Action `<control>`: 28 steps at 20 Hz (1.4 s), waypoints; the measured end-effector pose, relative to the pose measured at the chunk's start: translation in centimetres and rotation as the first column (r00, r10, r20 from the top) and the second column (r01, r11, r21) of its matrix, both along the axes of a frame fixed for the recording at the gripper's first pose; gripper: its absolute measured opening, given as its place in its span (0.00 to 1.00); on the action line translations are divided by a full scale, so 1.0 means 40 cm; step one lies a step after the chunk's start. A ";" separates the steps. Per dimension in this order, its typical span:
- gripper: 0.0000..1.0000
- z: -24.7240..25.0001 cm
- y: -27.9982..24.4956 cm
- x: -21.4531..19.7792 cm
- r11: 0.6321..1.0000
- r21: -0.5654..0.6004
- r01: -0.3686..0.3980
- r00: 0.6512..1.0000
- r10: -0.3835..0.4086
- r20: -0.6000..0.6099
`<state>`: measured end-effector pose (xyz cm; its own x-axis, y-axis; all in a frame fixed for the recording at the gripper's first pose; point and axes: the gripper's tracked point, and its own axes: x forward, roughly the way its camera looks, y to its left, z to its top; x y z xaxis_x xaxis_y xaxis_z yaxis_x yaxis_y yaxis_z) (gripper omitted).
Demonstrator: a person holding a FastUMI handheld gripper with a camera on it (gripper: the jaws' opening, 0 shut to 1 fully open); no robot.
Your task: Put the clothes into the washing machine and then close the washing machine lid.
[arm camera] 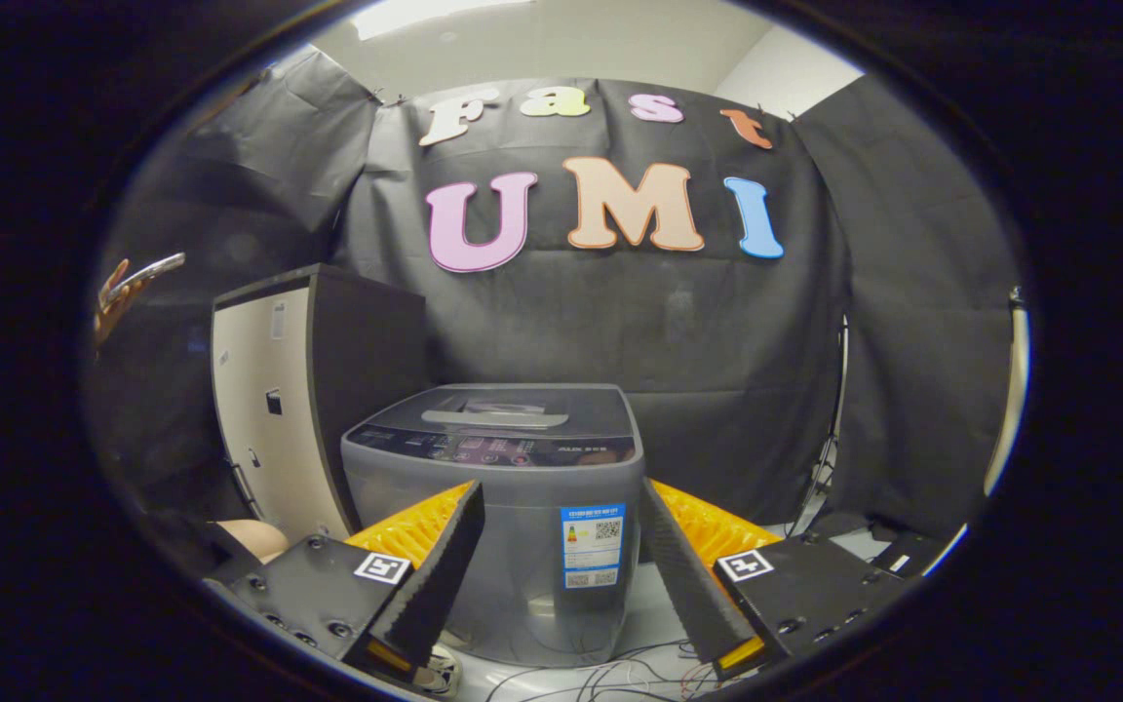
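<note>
gripper (561, 507) fingers stand spread wide with nothing between them. washing machine (495, 507) sits just ahead on the floor, lid (503, 409) down, beside a tall dark cabinet (313, 390).

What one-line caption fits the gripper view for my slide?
Open gripper with nothing between its fingers faces a small grey washing machine, lid down, beside a dark cabinet.

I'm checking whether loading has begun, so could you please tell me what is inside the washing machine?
That cannot be seen: the washing machine has its lid down, covering the drum. The open tongs hold nothing, with the machine just beyond them.
</note>
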<state>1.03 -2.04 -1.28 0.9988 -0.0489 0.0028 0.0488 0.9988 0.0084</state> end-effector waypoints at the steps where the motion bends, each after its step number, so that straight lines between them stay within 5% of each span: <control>1: 0.99 0.000 0.001 -0.002 1.000 -0.001 0.001 1.000 -0.001 0.000; 28: 0.99 -0.007 0.001 0.010 1.000 -0.002 0.001 1.000 -0.001 0.007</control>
